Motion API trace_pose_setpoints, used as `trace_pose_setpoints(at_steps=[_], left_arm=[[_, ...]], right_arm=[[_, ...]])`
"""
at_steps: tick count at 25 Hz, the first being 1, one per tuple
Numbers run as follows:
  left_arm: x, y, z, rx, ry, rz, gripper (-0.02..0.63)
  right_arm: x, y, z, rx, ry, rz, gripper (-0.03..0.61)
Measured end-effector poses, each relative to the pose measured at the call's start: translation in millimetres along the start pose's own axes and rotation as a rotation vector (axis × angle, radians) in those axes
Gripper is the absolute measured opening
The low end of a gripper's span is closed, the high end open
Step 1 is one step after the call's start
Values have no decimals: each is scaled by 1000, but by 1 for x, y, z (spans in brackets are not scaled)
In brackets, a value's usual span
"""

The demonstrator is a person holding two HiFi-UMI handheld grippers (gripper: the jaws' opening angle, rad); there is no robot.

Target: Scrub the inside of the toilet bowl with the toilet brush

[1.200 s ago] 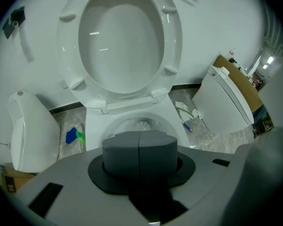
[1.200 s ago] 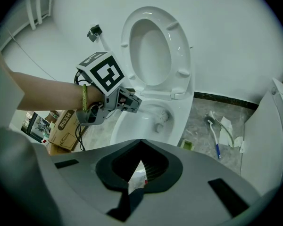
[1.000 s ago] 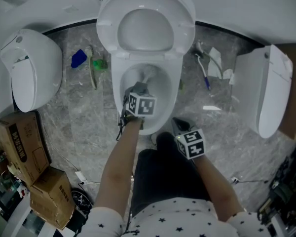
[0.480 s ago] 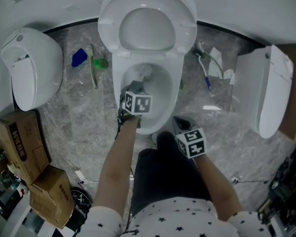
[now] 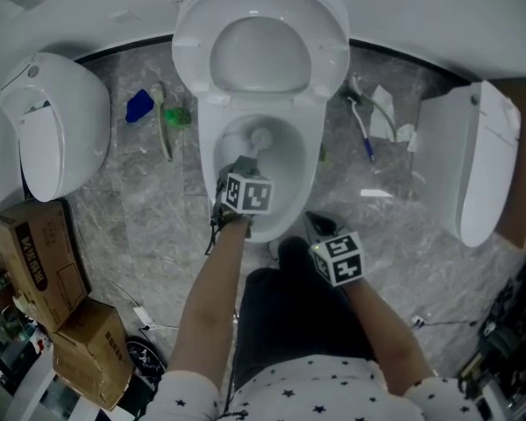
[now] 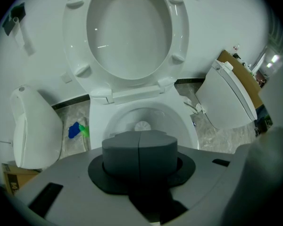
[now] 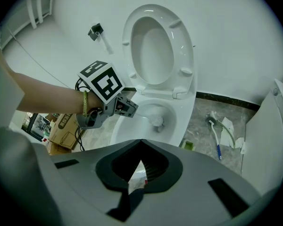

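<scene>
A white toilet stands with seat and lid raised [image 5: 259, 46]; its bowl [image 5: 300, 169] lies open below me. My left gripper [image 5: 243, 172] reaches over the near rim, shut on the handle of the toilet brush. The brush's round white head [image 5: 261, 137] sits deep inside the bowl, also seen as the brush head [image 6: 142, 126] and the brush head [image 7: 156, 121]. The left gripper [image 6: 139, 147] shows its pads pressed together. My right gripper [image 5: 319, 225] hangs shut beside the bowl's near right, above the floor, holding nothing; in its own view the right gripper [image 7: 137, 173] faces the bowl.
Two loose toilets lie on the marble floor, one at the left [image 5: 57, 125], one at the right [image 5: 478, 160]. Cardboard boxes [image 5: 35, 253] stand at the lower left. A blue and green cleaning tool [image 5: 145, 105] and another brush [image 5: 365, 132] lie beside the toilet. The person's dark trousers [image 5: 289, 310] are directly below.
The left gripper went slightly deeper over the bowl, then drew back toward the near rim, moving the brush head with it. The right gripper stayed in place.
</scene>
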State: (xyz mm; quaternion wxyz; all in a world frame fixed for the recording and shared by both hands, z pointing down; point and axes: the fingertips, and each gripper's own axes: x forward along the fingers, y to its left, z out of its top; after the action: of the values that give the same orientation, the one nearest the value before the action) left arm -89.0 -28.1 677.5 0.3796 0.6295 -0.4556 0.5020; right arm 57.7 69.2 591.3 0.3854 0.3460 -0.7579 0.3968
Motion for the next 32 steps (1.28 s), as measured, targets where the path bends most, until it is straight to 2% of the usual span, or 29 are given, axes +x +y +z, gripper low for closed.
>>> trace_pose_setpoints(at_steps=[22,32], left_arm=[[17,17,11,4,11,30,153],[15,31,0,-21,27,52,153]], right_arm=[[3,-8,-6,14,22,-4,6],[4,-8,-5,7,19,3,6]])
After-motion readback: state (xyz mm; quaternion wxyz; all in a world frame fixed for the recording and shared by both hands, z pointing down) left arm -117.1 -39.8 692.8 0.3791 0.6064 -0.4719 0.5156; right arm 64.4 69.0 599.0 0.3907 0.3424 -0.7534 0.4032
